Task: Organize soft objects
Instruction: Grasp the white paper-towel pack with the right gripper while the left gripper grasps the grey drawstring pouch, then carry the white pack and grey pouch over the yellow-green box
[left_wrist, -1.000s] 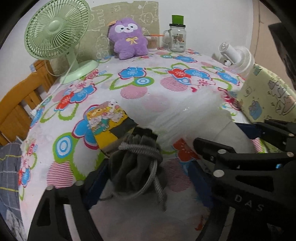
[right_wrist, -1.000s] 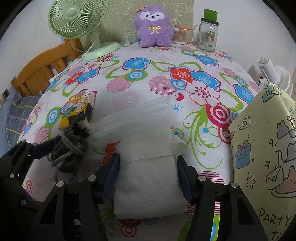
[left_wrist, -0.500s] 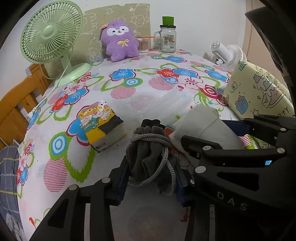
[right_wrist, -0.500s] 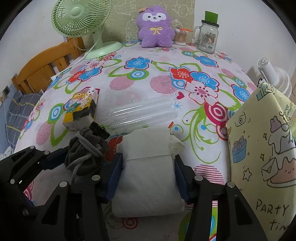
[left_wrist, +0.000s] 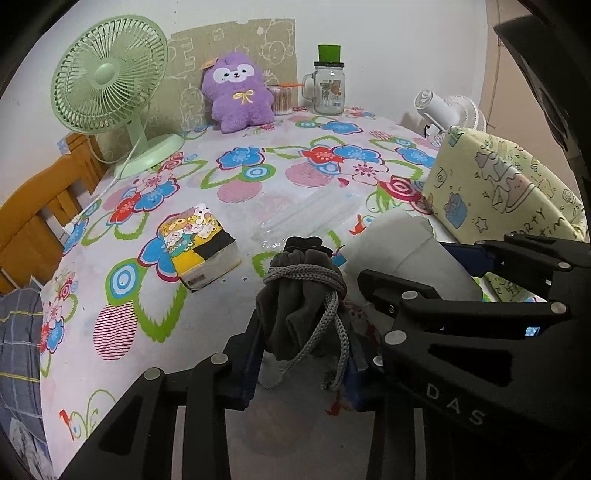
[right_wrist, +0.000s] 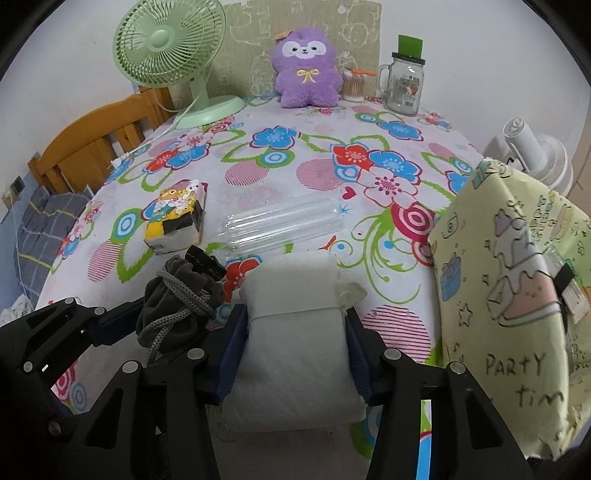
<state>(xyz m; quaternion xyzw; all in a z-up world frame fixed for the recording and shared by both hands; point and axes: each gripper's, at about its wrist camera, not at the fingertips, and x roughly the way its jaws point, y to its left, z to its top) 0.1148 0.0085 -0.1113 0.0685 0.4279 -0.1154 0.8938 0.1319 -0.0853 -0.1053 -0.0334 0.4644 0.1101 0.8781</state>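
Note:
My left gripper (left_wrist: 303, 354) is shut on a grey drawstring pouch (left_wrist: 301, 295) and holds it above the flowered tablecloth (left_wrist: 122, 332). My right gripper (right_wrist: 295, 350) is shut on a white soft paper pack (right_wrist: 295, 343), just right of the pouch (right_wrist: 173, 306). A yellow cartoon tissue pack (left_wrist: 199, 247) lies on the cloth to the left, also in the right wrist view (right_wrist: 175, 218). A clear inflated air cushion (right_wrist: 284, 225) lies ahead of both grippers. A yellow "Party time" bag (right_wrist: 509, 295) stands at the right.
A green desk fan (left_wrist: 110, 88), a purple plush toy (left_wrist: 240, 96), a cotton swab jar (right_wrist: 352, 86) and a glass mug jar (left_wrist: 328, 88) stand at the table's back. A white fan (right_wrist: 535, 155) is at the right edge, a wooden chair (right_wrist: 96, 147) at the left.
Both grippers have risen and pulled back from the table with the pouch and the white pack; the tissue pack and air cushion now lie farther ahead.

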